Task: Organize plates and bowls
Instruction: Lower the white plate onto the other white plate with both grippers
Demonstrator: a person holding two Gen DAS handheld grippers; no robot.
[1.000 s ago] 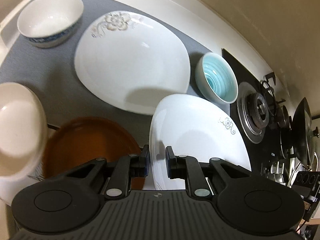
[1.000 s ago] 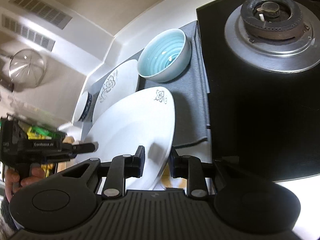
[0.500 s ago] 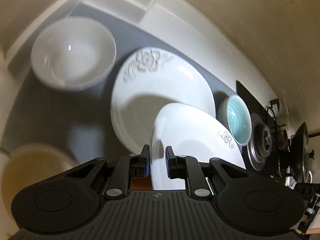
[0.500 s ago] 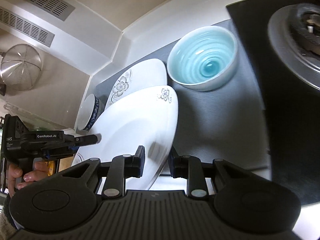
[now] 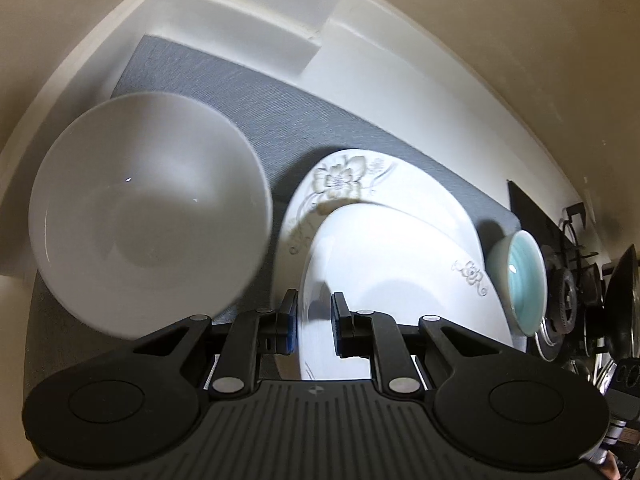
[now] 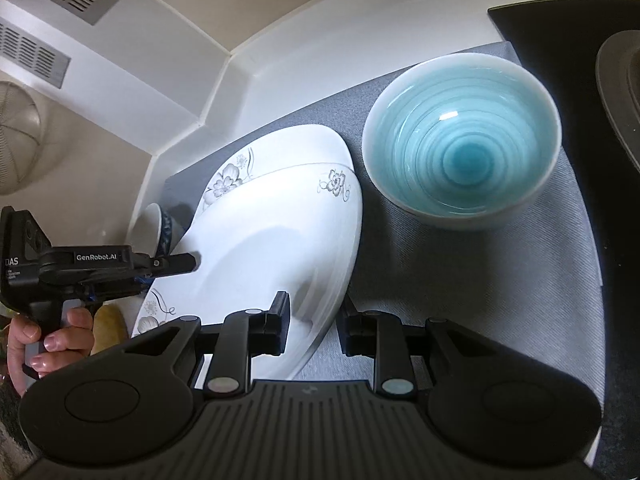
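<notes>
The upper white squarish porcelain plate with a grey flower print at its corner (image 6: 276,256) is held tilted above a second white floral plate of the same kind (image 5: 352,184), overlapping most of it; only the far flowered edge of the lower plate shows beyond it. Both grippers grip this upper plate by opposite edges. The left gripper (image 5: 314,326) has its black fingers with blue pads clamped on the plate's near rim. The right gripper (image 6: 314,324) has its fingers closed on the plate's edge on the other side, the rim passing between them.

In the right wrist view the left gripper's black body reads "GenRobot.AI" in white, with "DAS" on its rear block, and a person's hand (image 6: 44,336) wraps its handle, to the left of the upper plate.

To the right of the upper plate stands a round bowl with a pale outside and a turquoise ringed glaze inside (image 6: 464,140), near but apart. To its left is a large plain white round bowl (image 5: 148,216), with blue patterning on its outside wall in the right wrist view. All lie over a grey textured mat (image 6: 460,280) on the white counter (image 5: 360,60). Beyond the turquoise bowl is a black gas hob (image 5: 568,296).
</notes>
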